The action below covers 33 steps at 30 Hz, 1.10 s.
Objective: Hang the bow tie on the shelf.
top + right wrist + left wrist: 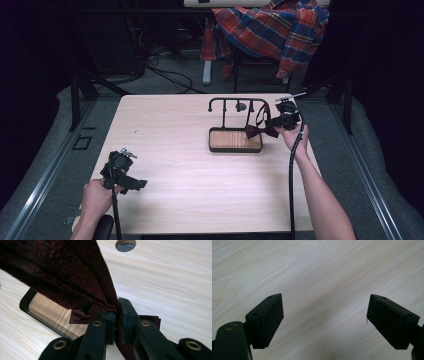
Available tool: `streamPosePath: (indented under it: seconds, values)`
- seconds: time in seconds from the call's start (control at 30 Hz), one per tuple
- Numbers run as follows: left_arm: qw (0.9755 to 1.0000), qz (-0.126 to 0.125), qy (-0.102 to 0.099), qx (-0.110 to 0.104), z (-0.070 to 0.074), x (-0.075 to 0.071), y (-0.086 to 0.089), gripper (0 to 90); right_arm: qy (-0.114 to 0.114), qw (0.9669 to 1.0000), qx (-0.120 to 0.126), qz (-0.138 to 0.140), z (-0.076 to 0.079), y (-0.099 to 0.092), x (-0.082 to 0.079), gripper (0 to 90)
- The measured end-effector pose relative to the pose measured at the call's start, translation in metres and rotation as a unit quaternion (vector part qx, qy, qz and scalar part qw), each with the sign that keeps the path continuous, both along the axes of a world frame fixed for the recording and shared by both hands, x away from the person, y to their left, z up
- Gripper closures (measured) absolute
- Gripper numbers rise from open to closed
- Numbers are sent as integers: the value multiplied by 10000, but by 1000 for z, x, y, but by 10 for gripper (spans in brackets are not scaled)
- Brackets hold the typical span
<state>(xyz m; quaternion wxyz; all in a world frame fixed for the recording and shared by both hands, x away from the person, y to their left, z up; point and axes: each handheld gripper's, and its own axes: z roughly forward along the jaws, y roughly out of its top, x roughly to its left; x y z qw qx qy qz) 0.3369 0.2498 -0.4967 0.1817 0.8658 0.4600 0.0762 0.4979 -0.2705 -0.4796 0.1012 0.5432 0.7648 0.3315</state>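
**Bow tie pinched at its knot, beside the rack**

Bow tie (pixel 261 131), dark maroon, hangs in the air just over the right end of the wooden tray (pixel 235 140) that forms the base of the black rack (pixel 238 103). Its strap (pixel 260 116) loops upward toward the rack's top bar; whether it is hooked on a peg I cannot tell. In the right gripper view the fabric (pixel 62 272) bunches into the clenched jaws, which pinch it at the gathered centre.

The right gripper (pixel 278 123) therefore grips the tie at the narrow middle, a sound place to hold it, since the wings stay free and the cloth does not slip sideways. To do this step well, I judge that the grip should stay firm while the hand guides the strap loop, keeping it clear of the neighbouring pegs, and lowers slowly so the loop does not snag.

The left gripper (pixel 123 176) rests well apart at the table's (pixel 175 145) near left corner, jaws spread wide over bare wood (pixel 319 277), holding nothing. It could steady the tray if the rack shifts.
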Motion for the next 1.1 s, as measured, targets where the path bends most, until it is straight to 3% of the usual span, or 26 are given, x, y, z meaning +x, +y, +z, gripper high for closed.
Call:
streamPosePath:
  seconds: [0.33, 0.53, 0.83, 1.1]
  values:
    - [10000, -13, -4, -27, 0, 0, 0, 145, -105, 9995, -125, 257, 6, 6, -4, 692]
    - [10000, -25, -22, -32, 1, -1, 0, 145, -202, 9985, -385, 346, 10, 11, -8, 576]
    - [10000, -33, -37, -66, 2, -1, 1, 144, -379, 9935, -914, 570, 17, 9, -21, 389]
    - [10000, -38, -38, -79, 2, -1, 1, 144, -493, 9911, -1054, 646, 25, 5, -39, 227]
